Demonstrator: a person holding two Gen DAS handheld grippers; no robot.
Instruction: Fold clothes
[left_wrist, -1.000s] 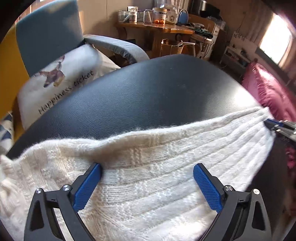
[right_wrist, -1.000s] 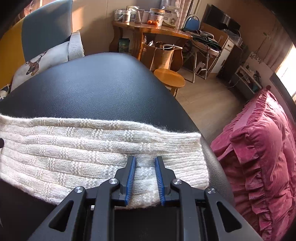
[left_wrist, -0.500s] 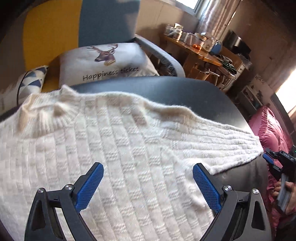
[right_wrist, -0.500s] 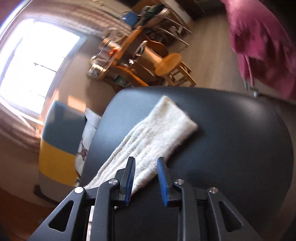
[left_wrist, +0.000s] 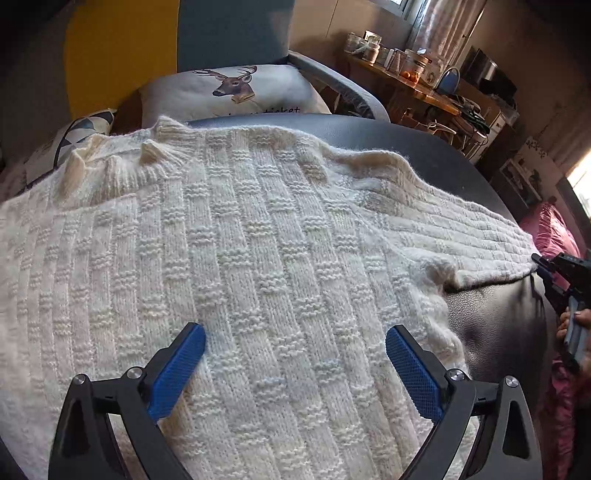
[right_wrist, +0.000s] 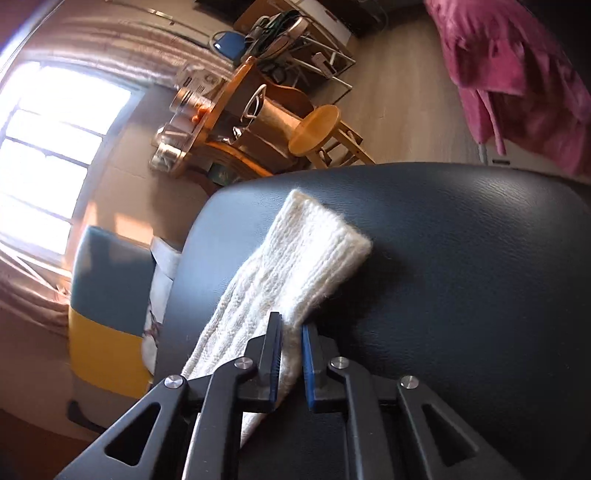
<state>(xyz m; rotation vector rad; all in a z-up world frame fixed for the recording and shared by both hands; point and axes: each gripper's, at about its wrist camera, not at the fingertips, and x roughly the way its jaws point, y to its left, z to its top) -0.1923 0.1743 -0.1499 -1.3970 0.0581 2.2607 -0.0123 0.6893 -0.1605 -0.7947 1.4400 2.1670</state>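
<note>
- My cream, basket-weave knitted sweater (left_wrist: 229, 236) lies spread flat, collar at the far side, over the black leather-look tabletop (left_wrist: 495, 317). One sleeve (right_wrist: 295, 258) reaches out to my right, its cuff near the table's edge.
- My left gripper (left_wrist: 295, 354) hangs over the sweater's body with its blue-padded fingers wide apart and nothing between them. I judge it is parked there to steady or press the body while the sleeve is worked.
- My right gripper (right_wrist: 291, 354) has its jaws drawn close on the sleeve's near edge, a fold of knit between the pads. In the left wrist view it shows at the cuff end (left_wrist: 565, 273). A pinch there would let the sleeve be carried across the body for a fold.
- Against half a second ago, the left view sits closer to the knit, and the sleeve now fills the right jaws rather than lying beside them. A second ago the right wrist faced the sleeve squarely; it is now rolled well over.
</note>
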